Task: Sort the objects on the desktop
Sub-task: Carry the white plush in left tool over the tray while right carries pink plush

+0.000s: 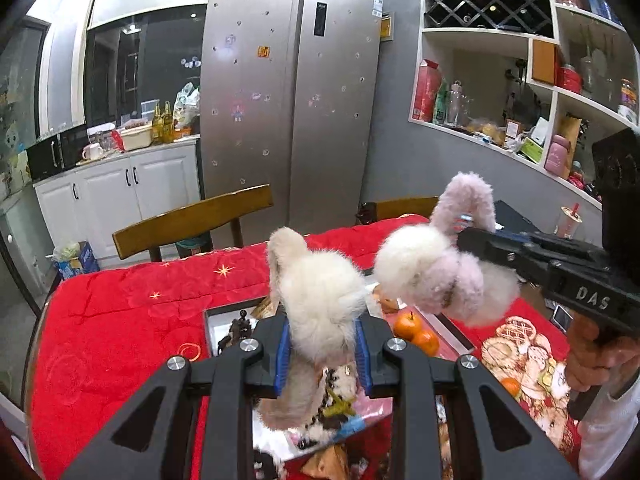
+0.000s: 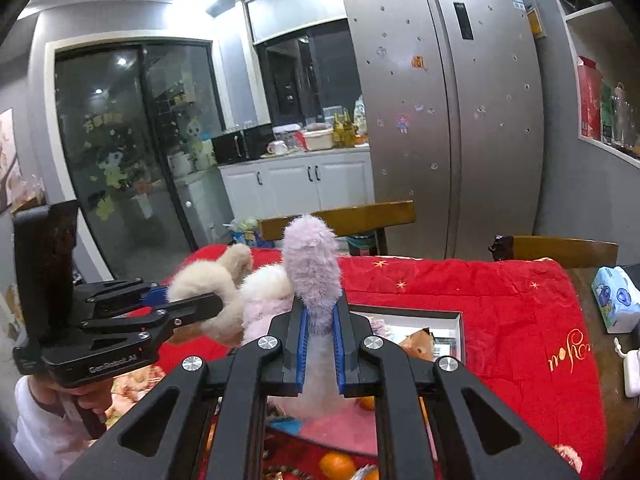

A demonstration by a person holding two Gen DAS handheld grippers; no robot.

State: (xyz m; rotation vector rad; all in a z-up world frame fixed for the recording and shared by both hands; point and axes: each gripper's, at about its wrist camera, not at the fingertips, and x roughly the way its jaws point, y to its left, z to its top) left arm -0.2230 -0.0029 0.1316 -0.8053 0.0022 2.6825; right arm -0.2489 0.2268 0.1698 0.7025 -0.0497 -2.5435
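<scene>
Left gripper (image 1: 323, 354) pinching cream fluffy earmuff piece (image 1: 316, 292) between blue pads (image 1: 282, 356), fur bulging up past fingertips toward 12 o'clock. Right gripper (image 2: 320, 346) clamped on lilac fluffy earmuff (image 2: 312, 268), fur standing upright out of the jaws. In left wrist view, right gripper (image 1: 466, 238) entering from 3 o'clock, gripping same lilac-and-white plush (image 1: 436, 268); the two plush pieces close together, touching or not unclear. In right wrist view, left gripper (image 2: 192, 300) at 9 o'clock, cream piece (image 2: 216, 276) in its jaws. Both plush items held up off red quilted tablecloth (image 1: 120, 320). Below, at 6 o'clock, open white-rimmed box (image 2: 460, 320) with oranges (image 1: 408, 326) and snack packets. Tissue pack (image 2: 616, 300) at 3 o'clock on table edge. Wooden chair (image 1: 192, 220) behind table, silver fridge (image 1: 288, 100) at 12 o'clock.
</scene>
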